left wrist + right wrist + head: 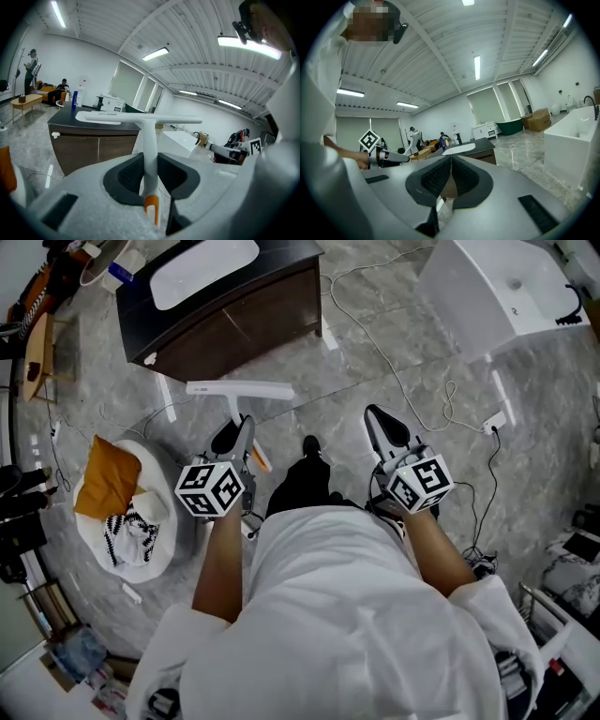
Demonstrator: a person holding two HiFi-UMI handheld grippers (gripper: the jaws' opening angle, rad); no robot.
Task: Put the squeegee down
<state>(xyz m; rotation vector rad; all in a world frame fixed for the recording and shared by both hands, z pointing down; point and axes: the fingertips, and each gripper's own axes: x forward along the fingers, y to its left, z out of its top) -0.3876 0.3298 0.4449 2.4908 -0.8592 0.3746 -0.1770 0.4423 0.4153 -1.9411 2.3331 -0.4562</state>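
The person stands on the marble floor facing the dark cabinet [234, 324], a gripper in each hand. The left gripper [236, 435] is clamped on the white squeegee [239, 388]. Its black pads press on either side of the handle, and the orange end of the handle pokes back behind the jaws. The squeegee points away from the person toward the cabinet's wooden front, with its long blade held crosswise just short of the doors. It seems to be held in the air, though from overhead I can't judge how near the floor it is. The right gripper [386, 423] is level with the left, off the cabinet's corner on the side toward the white tub [478, 292]. Its jaws are together with nothing between them. An orange cushion [108, 474] lies on a white floor pad off the cabinet's opposite corner.
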